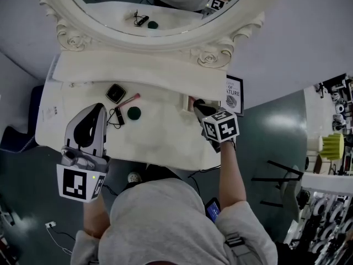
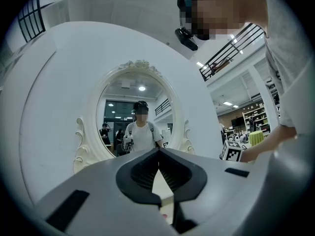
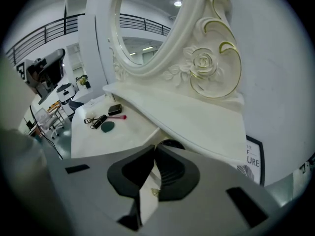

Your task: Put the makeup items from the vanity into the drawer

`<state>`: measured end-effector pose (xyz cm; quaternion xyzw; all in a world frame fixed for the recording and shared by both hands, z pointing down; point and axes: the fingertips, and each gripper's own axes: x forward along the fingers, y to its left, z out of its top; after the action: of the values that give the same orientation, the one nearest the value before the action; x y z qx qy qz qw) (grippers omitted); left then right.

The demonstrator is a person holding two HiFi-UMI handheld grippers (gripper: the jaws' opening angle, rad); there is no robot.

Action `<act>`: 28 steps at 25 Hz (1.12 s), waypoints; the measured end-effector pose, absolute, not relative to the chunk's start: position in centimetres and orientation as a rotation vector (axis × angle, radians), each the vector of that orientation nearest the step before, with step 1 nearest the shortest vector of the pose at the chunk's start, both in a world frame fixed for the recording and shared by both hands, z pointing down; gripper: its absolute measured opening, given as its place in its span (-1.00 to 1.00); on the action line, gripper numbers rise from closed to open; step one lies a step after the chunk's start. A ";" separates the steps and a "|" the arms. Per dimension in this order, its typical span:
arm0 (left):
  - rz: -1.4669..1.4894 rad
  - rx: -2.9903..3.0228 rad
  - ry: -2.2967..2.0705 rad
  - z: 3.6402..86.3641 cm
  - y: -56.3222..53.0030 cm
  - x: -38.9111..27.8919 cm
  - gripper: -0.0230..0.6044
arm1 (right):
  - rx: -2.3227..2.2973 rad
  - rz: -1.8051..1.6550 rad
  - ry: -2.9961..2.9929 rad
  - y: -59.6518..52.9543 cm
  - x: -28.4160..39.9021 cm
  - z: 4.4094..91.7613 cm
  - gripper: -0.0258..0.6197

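my left hand-held gripper (image 2: 158, 152) has its jaws pressed together with nothing in them. it hangs over the near-left part of the bench (image 1: 165, 134). the makeup lies on the bench at the gripper's 1 o'clock: a black compact (image 1: 115, 93), a pink stick (image 1: 130, 99), a round green piece (image 1: 133, 113) and a black tool with wire loops (image 1: 117, 116). at 3 o'clock from them, my right hand-held gripper (image 3: 154, 149) is closed at the tips by the white drawer front (image 3: 145, 200). a small gold knob (image 3: 151, 191) shows in the gap below. i cannot tell whether the knob is gripped.
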<state>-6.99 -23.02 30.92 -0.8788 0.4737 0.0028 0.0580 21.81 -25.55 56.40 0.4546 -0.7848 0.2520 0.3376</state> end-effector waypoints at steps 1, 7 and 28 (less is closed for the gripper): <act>0.006 -2.662 1.439 31.0 -23.0 -7.1 -0.88 | 1.171 0.660 -2.034 -25.6 21.8 56.6 -0.83; -0.004 -2.651 1.463 31.1 -22.9 -7.6 -0.88 | 1.094 0.695 -1.978 -26.2 21.6 57.9 -0.83; 0.002 -2.617 1.532 31.1 -22.1 -9.3 -0.88 | 1.081 0.741 -1.768 -27.4 22.5 59.5 -0.82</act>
<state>-9.34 -22.09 31.11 -0.8618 0.5044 0.0008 0.0547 22.45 -27.43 59.51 0.4380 -0.7160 0.3001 0.4532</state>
